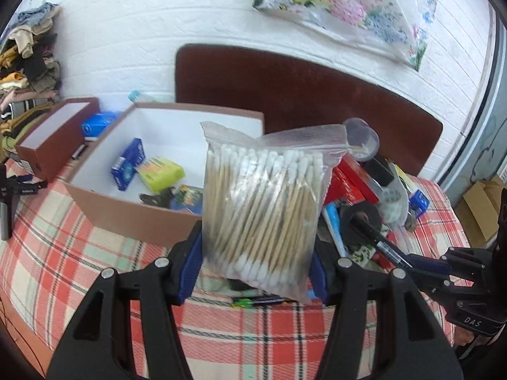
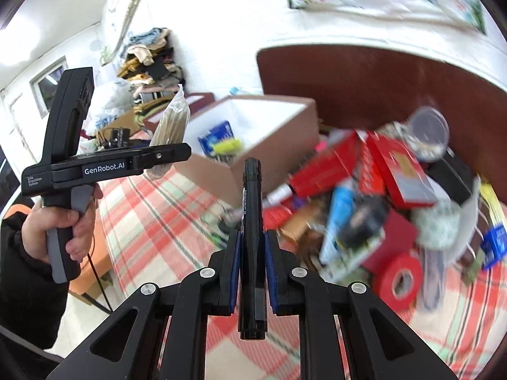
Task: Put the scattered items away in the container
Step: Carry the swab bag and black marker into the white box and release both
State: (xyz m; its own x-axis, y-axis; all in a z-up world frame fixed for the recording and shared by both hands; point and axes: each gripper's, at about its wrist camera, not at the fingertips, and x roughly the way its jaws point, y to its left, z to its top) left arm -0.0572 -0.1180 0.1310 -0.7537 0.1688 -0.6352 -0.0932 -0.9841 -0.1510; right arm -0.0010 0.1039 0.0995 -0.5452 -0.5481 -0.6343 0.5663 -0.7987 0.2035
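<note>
Between the left fingers (image 1: pixel 193 259), a clear bag of wooden-stemmed swabs (image 1: pixel 263 209).

— What's in your left tool (image 1: pixel 256 272)?
— A clear zip bag of cotton swabs (image 1: pixel 263 209), upright, clamped between my blue pads (image 1: pixel 191 266).
— And behind it?
— An open cardboard box (image 1: pixel 133 218) on the plaid bedspread (image 1: pixel 79 259), with a blue packet (image 1: pixel 128 163) and a yellow-green one (image 1: pixel 161 174) inside. My right tool (image 1: pixel 443 272) pinches a black marker (image 1: pixel 378 240) beside the clutter pile (image 1: pixel 367 190).

the open box (image 1: pixel 126 209) sits on the tablecloth (image 1: pixel 79 269), left of the pile of items (image 1: pixel 364 190).
</note>
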